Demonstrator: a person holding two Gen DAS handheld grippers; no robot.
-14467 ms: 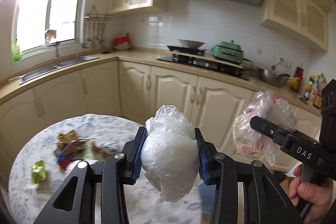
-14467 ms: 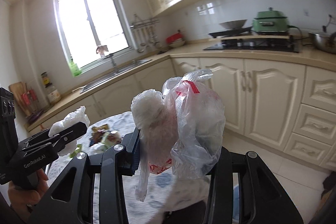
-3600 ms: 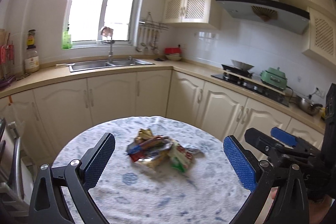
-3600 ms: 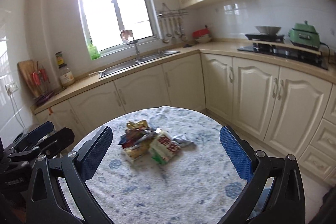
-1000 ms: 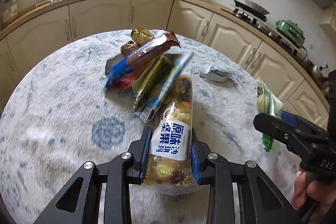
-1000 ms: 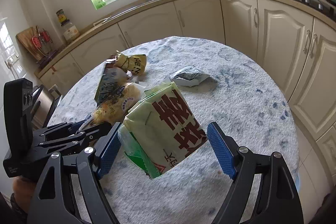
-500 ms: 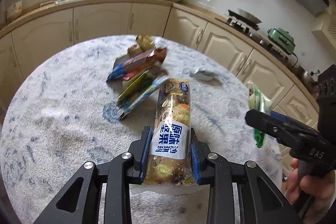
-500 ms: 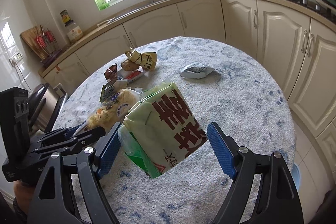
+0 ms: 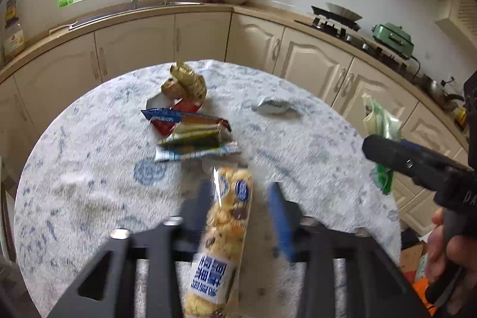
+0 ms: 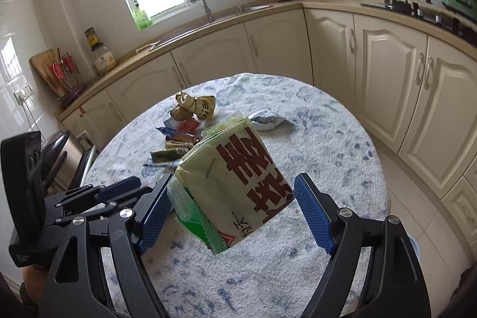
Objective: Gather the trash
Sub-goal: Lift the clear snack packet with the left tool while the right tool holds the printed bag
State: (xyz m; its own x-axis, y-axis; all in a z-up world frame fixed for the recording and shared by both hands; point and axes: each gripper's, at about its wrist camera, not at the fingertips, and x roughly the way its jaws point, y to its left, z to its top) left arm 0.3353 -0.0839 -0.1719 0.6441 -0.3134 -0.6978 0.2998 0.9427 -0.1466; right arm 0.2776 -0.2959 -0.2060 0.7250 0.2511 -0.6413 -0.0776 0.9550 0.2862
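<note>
Crinkly yellow nut-snack packet [image 9: 222,237]: light, slippery | left tool [image 9: 241,213] opening, releasing it | we advise mid-body regrip | right tool [image 10: 235,207] clamps green-white bag [image 10: 235,187]

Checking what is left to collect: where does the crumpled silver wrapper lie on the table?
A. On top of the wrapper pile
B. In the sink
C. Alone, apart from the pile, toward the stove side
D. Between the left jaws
C: the silver wrapper lies by itself on the table, clear of the wrapper pile.
</note>
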